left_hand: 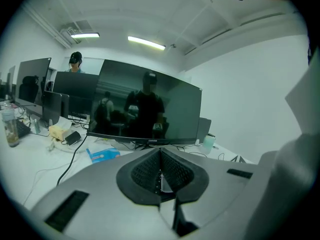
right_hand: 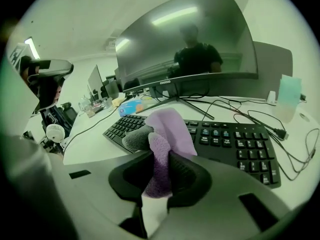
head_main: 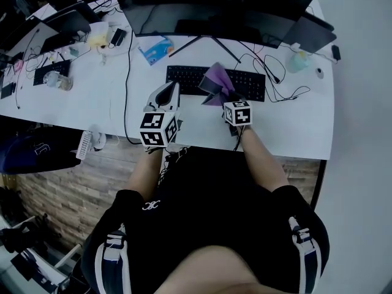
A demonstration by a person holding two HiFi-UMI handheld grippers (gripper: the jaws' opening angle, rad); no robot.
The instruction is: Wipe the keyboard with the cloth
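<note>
**Head view.** A black keyboard [head_main: 251, 84] lies on a white desk [head_main: 294, 127], in front of a dark monitor [head_main: 214, 5]. The right gripper [head_main: 223, 95] is at the keyboard's near edge and holds a purple cloth [head_main: 217, 78]. The cloth overlaps the middle keys; whether it touches them cannot be determined. The left gripper [head_main: 168, 90] is over the desk just left of the keyboard, clear of it. A blue packet [head_main: 155, 48] lies farther back on the desk, left of the monitor stand.

**Left gripper view.** The jaws of the left gripper [left_hand: 161, 170] are pressed together with nothing between them. They point toward the monitor [left_hand: 145, 109]. The blue packet [left_hand: 102, 154] lies on the desk [left_hand: 40, 176] to the left, beside a black cable [left_hand: 70, 161].

**Right gripper view.** The jaws of the right gripper [right_hand: 158, 170] are clamped on the cloth [right_hand: 170, 126]. The cloth stands up out of the jaws, with a grey fold at its left. The keyboard [right_hand: 230, 141] lies directly behind it, below the monitor [right_hand: 190, 44].
</note>
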